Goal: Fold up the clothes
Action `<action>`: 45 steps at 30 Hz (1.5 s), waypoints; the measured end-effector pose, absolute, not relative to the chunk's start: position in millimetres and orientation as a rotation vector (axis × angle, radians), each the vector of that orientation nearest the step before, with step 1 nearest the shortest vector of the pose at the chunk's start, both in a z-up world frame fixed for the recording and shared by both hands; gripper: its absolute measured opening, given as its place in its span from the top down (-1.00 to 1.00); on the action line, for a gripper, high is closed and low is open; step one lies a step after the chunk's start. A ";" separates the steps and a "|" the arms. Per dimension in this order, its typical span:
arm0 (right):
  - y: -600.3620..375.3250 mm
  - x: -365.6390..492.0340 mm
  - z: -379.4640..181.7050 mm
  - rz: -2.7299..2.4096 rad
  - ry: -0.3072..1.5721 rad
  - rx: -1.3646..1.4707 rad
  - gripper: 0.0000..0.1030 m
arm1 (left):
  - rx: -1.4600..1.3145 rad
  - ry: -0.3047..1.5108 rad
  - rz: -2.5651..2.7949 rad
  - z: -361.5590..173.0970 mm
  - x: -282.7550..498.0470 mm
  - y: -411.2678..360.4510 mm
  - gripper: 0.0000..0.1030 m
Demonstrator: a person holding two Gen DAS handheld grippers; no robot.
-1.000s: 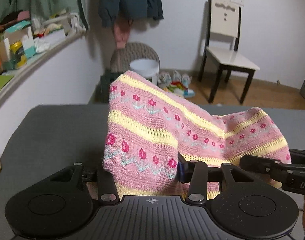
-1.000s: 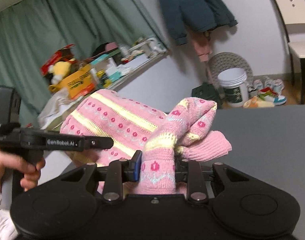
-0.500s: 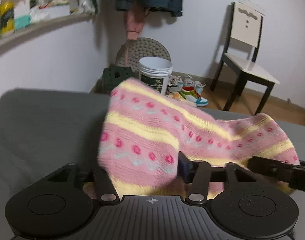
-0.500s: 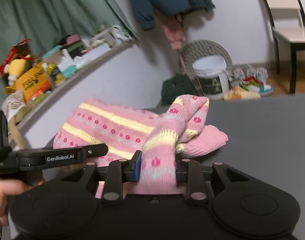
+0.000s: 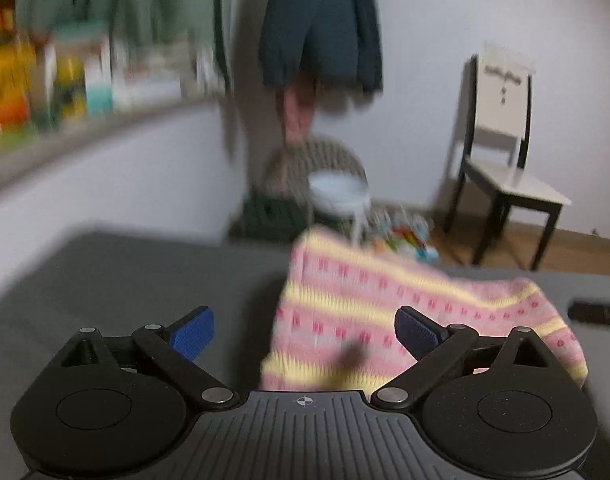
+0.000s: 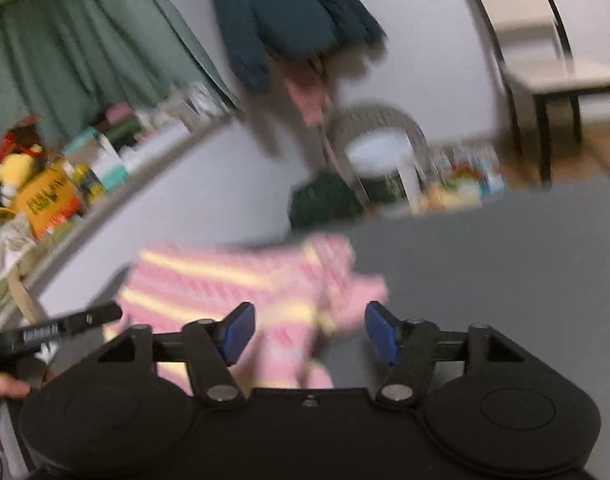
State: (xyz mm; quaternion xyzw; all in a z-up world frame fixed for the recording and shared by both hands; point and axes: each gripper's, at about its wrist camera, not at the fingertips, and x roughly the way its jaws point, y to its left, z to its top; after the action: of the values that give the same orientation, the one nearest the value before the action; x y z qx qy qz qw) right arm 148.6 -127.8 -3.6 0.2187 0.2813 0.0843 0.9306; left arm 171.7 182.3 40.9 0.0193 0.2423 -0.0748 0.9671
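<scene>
White walls (image 5: pixel 425 60) close off the room, with a green curtain (image 6: pixel 85 52) at the left and a dark blue jacket (image 5: pixel 321 28) hanging over a pink garment. Below the curtain runs a long shelf (image 6: pixel 153 168) crowded with boxes and a yellow plush toy (image 6: pixel 9 168). A pale chair (image 5: pixel 505 152) with dark legs stands on the wooden floor at the right; near the wall sit a wicker basket, a white bucket (image 6: pixel 381 168) and some colourful shoes, all blurred.

Nearer the cameras, the grey table (image 5: pixel 125 272) fills the lower half of both views. On it lies the pink knitted sweater (image 5: pixel 385 312) with yellow stripes and red dots, crumpled into a low heap, one fold sticking out toward the table's open side.

The left gripper (image 5: pixel 304 326) has its jaws spread wide, blue pads apart, the sweater lying just ahead of and between them. The right gripper (image 6: pixel 309 330) is likewise released, its pads wide apart over the sweater's near edge. At the left edge of the right wrist view, a hand (image 6: pixel 1 392) holds the other tool's handle.
</scene>
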 end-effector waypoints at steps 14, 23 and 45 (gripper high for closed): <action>-119.0 211.9 -30.1 0.187 0.724 0.441 0.63 | -0.154 0.661 -0.099 -4.5 207.4 159.7 -0.93; -142.9 162.6 2.3 0.298 0.637 0.425 -0.08 | -0.096 0.610 -0.136 15.7 147.0 175.3 -0.93; -107.6 -79.5 104.0 0.180 0.432 -0.024 -1.00 | 0.205 0.631 0.156 180.2 -110.9 122.0 -0.99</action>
State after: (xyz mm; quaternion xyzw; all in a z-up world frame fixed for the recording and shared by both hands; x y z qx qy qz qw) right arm -79.5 -107.6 104.0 -0.0117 0.2140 0.0890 0.9727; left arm -110.9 122.0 180.2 0.1006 0.3096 0.0766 0.9424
